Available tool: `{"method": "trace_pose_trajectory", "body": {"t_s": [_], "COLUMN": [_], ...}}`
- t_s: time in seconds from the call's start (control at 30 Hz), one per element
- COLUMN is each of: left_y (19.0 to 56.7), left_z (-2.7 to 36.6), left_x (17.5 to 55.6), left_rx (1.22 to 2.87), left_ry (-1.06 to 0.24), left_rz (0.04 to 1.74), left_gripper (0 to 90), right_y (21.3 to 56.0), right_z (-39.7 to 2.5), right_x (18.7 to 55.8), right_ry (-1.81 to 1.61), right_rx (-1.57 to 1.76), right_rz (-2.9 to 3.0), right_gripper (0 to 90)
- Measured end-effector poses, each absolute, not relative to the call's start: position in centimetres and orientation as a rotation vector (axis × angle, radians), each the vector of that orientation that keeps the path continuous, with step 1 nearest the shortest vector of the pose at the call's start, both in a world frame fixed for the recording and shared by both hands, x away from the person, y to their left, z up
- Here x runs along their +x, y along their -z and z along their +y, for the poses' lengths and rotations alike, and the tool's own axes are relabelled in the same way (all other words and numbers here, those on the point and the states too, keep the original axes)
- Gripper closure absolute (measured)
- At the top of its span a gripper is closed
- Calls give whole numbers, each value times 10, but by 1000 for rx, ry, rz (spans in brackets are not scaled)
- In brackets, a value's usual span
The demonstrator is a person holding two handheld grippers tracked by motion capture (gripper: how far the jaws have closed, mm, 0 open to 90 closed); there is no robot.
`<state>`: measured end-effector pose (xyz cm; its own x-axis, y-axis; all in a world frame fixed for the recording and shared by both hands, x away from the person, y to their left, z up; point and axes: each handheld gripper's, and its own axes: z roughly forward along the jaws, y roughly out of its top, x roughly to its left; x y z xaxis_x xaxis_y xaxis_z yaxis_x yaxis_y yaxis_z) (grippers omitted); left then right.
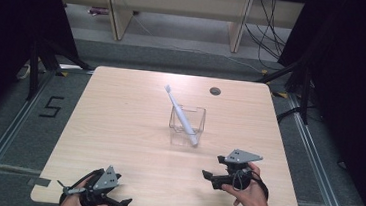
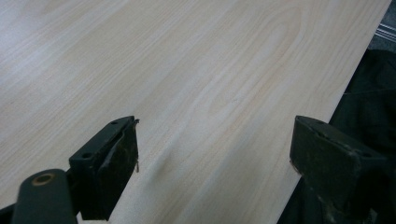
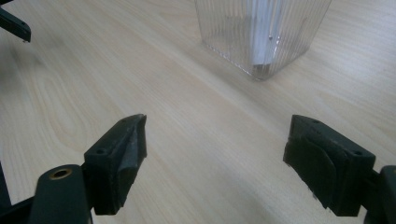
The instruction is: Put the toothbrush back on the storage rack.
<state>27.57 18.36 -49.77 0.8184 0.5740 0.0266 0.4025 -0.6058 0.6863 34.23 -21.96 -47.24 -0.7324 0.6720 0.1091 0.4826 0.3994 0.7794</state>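
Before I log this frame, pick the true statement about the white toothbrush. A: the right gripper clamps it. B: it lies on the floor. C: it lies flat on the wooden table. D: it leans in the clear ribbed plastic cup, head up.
D: the white toothbrush leans in the clear ribbed plastic cup, brush head up, with both grippers apart from it.

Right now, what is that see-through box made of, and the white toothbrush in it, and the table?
The box looks like clear hard plastic, maybe glass: you see through it, and its walls show fine upright ribs. The toothbrush looks like smooth, matte white plastic. The table looks like pale wood or a wood-print top: grain lines run across a smooth, faintly shiny surface.
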Motion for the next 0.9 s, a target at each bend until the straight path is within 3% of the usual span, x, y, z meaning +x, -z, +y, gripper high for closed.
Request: {"method": "trace_pose_trajectory", "body": {"t_s": [0.9], "left_y": [498], "left_z": [183], "left_x": [275], "left_rx": [2300], "left_ry": [-325], "left_rz": [719], "left_gripper": [147], "right_y": [478], "right_z": [-228], "right_x": [322], "right_ry": [-1252], "right_rx": [981], "right_rz": [2476], "right_gripper": [197]}}
